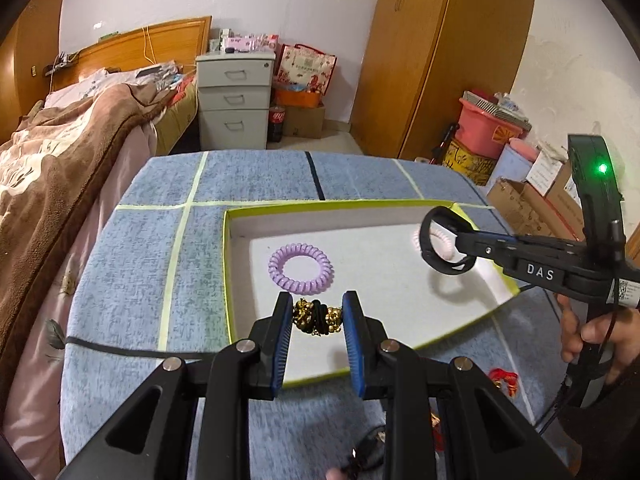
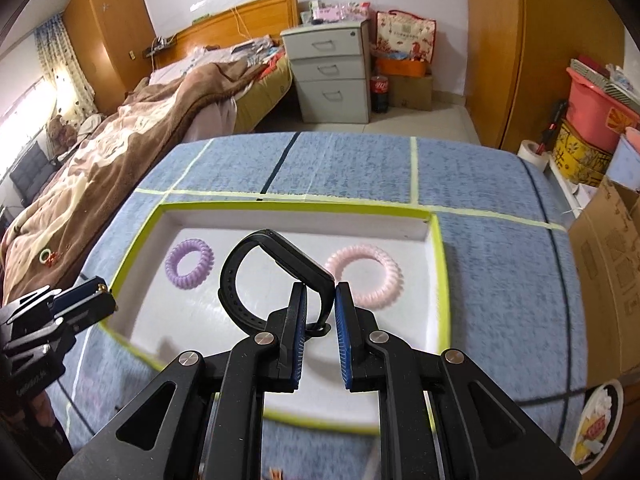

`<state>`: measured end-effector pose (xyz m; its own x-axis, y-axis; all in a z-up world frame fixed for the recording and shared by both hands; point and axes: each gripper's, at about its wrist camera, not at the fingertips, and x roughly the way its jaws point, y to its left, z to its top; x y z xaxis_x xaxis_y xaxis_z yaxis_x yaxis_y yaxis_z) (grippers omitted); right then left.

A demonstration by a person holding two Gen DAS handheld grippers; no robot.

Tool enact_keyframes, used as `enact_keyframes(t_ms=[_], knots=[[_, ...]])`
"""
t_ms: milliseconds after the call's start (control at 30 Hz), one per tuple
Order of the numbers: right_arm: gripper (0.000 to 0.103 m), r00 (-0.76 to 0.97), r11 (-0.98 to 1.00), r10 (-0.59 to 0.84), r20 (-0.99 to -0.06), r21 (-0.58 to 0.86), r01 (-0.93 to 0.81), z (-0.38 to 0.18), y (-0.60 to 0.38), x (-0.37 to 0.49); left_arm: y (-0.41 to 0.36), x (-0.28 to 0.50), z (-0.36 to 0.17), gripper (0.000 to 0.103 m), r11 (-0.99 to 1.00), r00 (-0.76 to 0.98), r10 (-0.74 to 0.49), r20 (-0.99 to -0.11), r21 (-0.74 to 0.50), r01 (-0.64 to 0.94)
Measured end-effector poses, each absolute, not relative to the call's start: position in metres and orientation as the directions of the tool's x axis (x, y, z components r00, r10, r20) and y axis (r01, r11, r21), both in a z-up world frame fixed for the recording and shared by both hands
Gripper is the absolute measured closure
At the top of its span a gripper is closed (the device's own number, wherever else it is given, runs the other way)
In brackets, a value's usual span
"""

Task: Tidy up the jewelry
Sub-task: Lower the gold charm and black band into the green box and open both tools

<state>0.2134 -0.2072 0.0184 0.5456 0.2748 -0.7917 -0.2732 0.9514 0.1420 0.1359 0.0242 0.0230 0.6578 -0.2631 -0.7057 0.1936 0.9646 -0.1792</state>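
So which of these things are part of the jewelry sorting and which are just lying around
Part of the job:
- tray
- purple coil hair tie
- pink coil hair tie
- black wristband, in right gripper
- gold-beaded black hair tie, in left gripper

Lying about:
- cola bottle
- drawer cabinet
- pink tub

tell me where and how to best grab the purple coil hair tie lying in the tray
Grip the purple coil hair tie across one side of its ring, one finger in the hole and one outside, coming from above. It lies flat on the floor of the tray, so a side approach finds little height. Its near side is likely best; nothing touches it.
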Motion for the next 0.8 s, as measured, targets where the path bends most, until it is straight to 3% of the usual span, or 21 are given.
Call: enact_keyframes(t_ms=[800], knots=[[0.088,0.459,0.947,0.253,-0.852,0.121,-0.298,-0.008,-0.181,0.26,0.026,0.166,-0.012,0.076,0.965,0.577,-0.261,-0.774,-0.203,0.165]])
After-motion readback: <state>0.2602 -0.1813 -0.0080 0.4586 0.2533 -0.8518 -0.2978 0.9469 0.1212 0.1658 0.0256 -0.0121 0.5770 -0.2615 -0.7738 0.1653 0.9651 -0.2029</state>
